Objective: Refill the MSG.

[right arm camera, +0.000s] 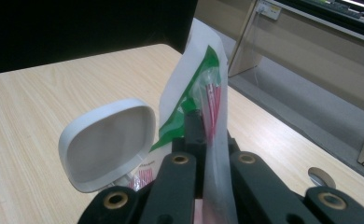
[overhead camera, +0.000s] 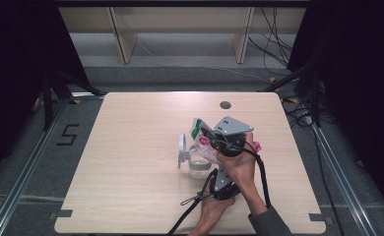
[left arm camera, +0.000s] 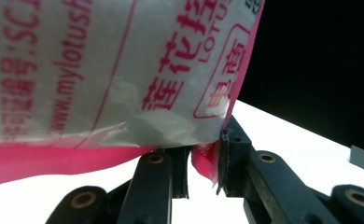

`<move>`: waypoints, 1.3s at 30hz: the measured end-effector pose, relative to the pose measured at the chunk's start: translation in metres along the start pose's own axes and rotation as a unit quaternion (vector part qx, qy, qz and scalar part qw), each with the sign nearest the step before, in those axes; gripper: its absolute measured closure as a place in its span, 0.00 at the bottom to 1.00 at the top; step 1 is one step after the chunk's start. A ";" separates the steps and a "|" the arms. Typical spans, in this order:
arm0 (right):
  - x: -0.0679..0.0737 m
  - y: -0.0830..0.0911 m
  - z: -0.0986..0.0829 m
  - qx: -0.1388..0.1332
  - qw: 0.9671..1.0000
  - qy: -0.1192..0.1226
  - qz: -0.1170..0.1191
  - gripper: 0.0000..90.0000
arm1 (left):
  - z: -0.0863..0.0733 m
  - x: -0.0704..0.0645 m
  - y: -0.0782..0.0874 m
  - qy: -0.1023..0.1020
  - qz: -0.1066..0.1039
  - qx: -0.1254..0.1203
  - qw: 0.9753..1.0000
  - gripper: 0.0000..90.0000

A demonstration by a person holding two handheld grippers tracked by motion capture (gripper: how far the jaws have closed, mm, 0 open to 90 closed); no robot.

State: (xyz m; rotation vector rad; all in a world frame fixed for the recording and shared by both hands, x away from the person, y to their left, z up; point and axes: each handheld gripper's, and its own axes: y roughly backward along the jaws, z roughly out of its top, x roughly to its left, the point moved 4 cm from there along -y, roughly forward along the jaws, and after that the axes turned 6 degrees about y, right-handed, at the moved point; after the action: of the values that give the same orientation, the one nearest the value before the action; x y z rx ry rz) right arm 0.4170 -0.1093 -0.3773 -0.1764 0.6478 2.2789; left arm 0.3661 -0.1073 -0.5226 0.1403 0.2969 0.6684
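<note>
Pale wood forms the table (overhead camera: 131, 162), set on a grey floor with dark curtains at either side. Near the table's middle a clear container (overhead camera: 198, 165) stands with its white lid (overhead camera: 183, 150) swung open to the left. A plastic packet (overhead camera: 203, 137), printed in pink and green, is held over the container; its long axis is seen tilted, the green end pointing up and away from the person, the pink end (overhead camera: 256, 145) toward the right. The left gripper (left arm camera: 203, 163) is nearly closed on the packet's pink edge, a narrow gap left between the jaws. The right gripper (right arm camera: 207, 140) is clamped on the packet's clear film near the green end.
</note>
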 end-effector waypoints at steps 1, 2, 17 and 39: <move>0.002 -0.001 0.000 0.000 1.000 -0.011 0.002 1.00 | 0.000 0.000 0.000 0.001 0.000 -0.001 1.000 0.85; 0.001 -0.001 0.000 0.002 1.000 -0.004 0.003 1.00 | 0.000 0.000 0.000 0.001 0.000 -0.001 1.000 0.85; 0.003 -0.002 0.003 0.001 1.000 0.007 -0.001 1.00 | 0.002 0.000 0.000 0.004 0.000 -0.008 1.000 0.85; 0.007 -0.002 0.003 0.009 1.000 -0.024 0.012 1.00 | 0.002 0.001 0.000 0.009 -0.002 -0.009 1.000 0.85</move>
State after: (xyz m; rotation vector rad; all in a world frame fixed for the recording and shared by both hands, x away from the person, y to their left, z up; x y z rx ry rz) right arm 0.4134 -0.1019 -0.3782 -0.1047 0.6481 2.2918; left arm 0.3670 -0.1070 -0.5210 0.1176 0.3080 0.6684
